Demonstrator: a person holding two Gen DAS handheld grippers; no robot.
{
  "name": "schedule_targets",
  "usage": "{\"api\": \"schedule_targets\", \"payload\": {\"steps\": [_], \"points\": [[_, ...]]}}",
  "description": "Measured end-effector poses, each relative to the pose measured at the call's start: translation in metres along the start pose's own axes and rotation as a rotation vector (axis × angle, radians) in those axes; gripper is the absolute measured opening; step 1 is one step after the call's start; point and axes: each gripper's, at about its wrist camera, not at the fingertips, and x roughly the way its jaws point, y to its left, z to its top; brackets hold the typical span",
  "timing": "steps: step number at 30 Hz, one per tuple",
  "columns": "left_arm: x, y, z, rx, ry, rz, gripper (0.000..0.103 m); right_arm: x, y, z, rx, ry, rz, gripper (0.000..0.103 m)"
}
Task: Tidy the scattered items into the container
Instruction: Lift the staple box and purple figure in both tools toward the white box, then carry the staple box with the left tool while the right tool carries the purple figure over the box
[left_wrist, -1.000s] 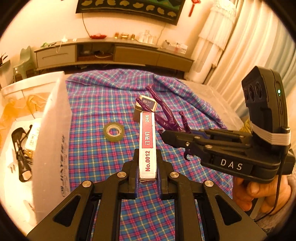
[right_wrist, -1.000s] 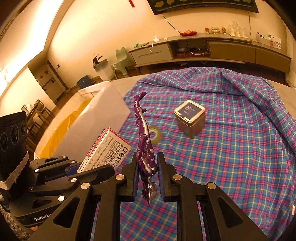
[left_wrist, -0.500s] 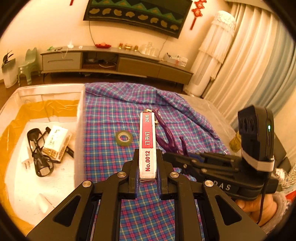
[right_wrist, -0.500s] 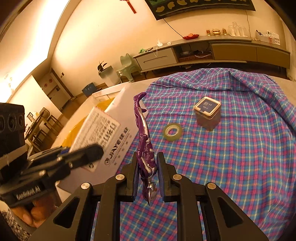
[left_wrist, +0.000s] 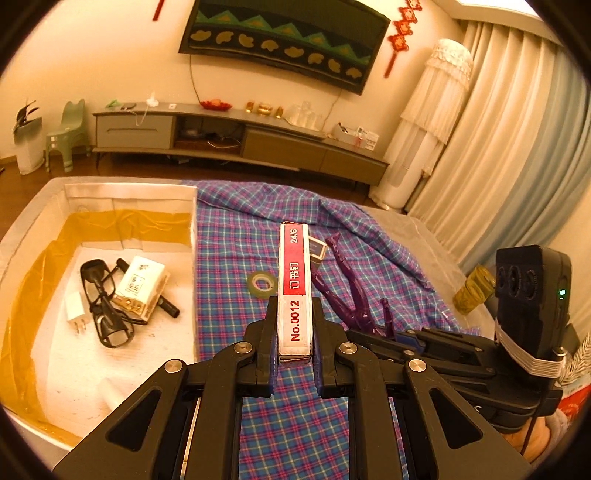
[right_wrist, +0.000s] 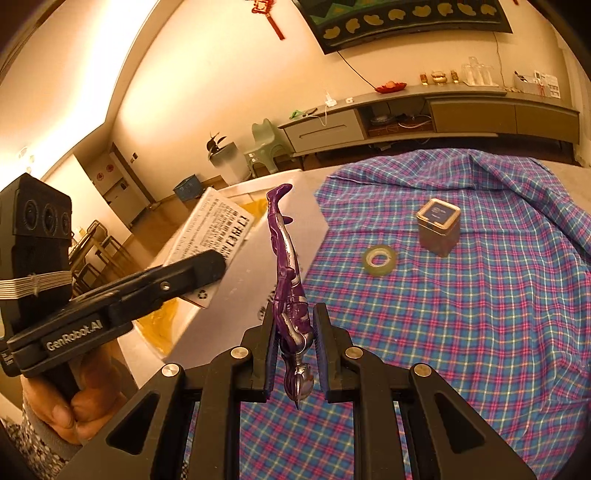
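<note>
in the left wrist view, the white container (left_wrist: 193, 236) is sitting at the far left, its inner walls lined with yellow film. inside it, black glasses (left_wrist: 104, 299) are lying across a small white charger plug (left_wrist: 77, 309), with a cream and gold box (left_wrist: 141, 287) and a black pen (left_wrist: 168, 305) just beside them. to its right, the blue and pink plaid cloth (left_wrist: 236, 251) is spreading over the surface. a roll of clear tape (left_wrist: 262, 283) is lying flat on the cloth, near the container wall. at centre, the left gripper (left_wrist: 294, 352) is clamping a long red and white staple box (left_wrist: 294, 291) marked "no.0012", the box pointing forward and held above the cloth. behind it a square tin (left_wrist: 317, 249) with a dark blue lid is peeking out. further right, the purple figurine (left_wrist: 349, 295) is sticking up from the other gripper, whose black body is filling the right side.

in the right wrist view, the hand (right_wrist: 74, 402) at the left is holding the left gripper, with the staple box (right_wrist: 214, 240) over the container's edge (right_wrist: 236, 280). at centre, the right gripper (right_wrist: 295, 350) is pinching the figurine (right_wrist: 286, 266) around its torso, head down and legs up. to the right, the tape (right_wrist: 379, 259) and the tin (right_wrist: 439, 226) are resting on the cloth (right_wrist: 480, 332), near each other but apart.
</note>
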Motion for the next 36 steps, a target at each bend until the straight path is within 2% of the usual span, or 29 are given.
{"api": "schedule_targets", "payload": {"steps": [14,36], "points": [[-0.041,0.026,0.004,-0.056,-0.072,0.017,0.015,-0.008,0.056,0.021,-0.079,-0.046,0.015,0.019],[-0.092,0.109,0.012,-0.231,-0.174,0.049,0.015,0.008,0.134,0.033,-0.188,-0.029,0.034,0.019]]}}
